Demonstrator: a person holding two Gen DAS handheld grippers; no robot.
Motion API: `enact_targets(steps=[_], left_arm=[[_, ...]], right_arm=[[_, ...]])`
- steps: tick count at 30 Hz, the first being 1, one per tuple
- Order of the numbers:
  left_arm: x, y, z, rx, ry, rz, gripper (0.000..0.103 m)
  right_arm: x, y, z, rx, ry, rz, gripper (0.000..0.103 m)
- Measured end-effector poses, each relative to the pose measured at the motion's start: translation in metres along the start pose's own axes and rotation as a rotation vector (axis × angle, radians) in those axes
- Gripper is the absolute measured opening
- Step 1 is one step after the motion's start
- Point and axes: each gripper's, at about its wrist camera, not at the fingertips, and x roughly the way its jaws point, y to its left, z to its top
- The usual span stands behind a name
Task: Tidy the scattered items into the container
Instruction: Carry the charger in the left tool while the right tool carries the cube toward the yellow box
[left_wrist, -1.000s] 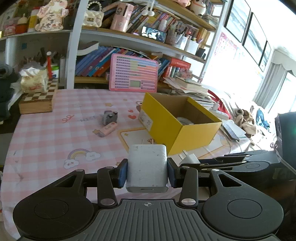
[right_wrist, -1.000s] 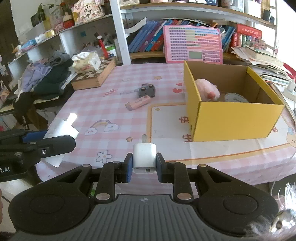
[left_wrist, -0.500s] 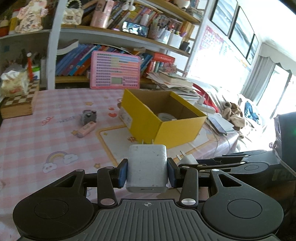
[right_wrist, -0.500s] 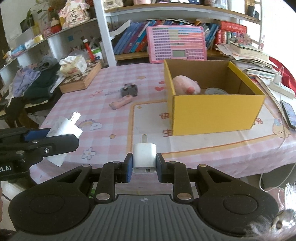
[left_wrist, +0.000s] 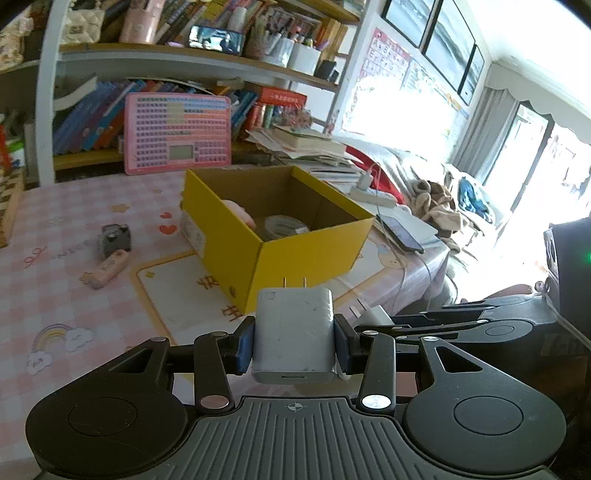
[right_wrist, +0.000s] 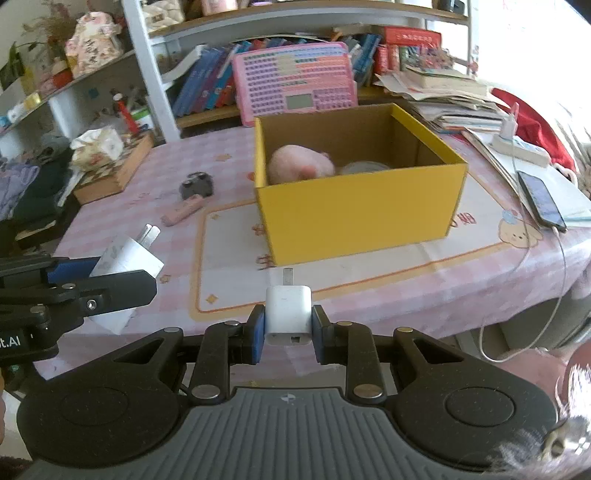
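Observation:
A yellow cardboard box (left_wrist: 295, 251) (right_wrist: 362, 214) stands open on the pink checked tablecloth, holding a pink plush toy (right_wrist: 299, 168) and a roll of tape (left_wrist: 282, 225). My left gripper (left_wrist: 294, 345) is shut on a large white wall charger (left_wrist: 293, 332), prongs pointing at the box's near corner; it also shows in the right wrist view (right_wrist: 125, 269). My right gripper (right_wrist: 288, 330) is shut on a small white charger (right_wrist: 288, 314), held in front of the box's near wall. A small grey object (left_wrist: 116, 238) and a pink stick-shaped item (left_wrist: 107, 269) lie left of the box.
A pink keyboard toy (right_wrist: 295, 85) leans on the bookshelf behind the box. A chessboard box with tissues (right_wrist: 110, 166) sits at the far left. A phone on a cable (right_wrist: 541, 199) and a power strip (right_wrist: 517, 147) lie right of the box.
Both grippers, each still holding its charger, have moved rightward and closer to the yellow box, which now sits nearer the centre of both views.

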Motion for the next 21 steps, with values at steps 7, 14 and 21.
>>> enact_targets(steps=[7, 14, 21], left_arm=[[0.026, -0.013, 0.011, 0.032, 0.032, -0.031, 0.042], [0.047, -0.022, 0.028, 0.059, 0.029, -0.042, 0.042], [0.07, -0.027, 0.054, 0.085, 0.01, -0.038, 0.042]], right_arm=[[0.007, -0.03, 0.005, 0.055, 0.017, -0.032, 0.024], [0.014, -0.054, 0.018, 0.064, 0.004, -0.044, 0.024], [0.023, -0.076, 0.044, 0.068, -0.025, -0.047, 0.024]])
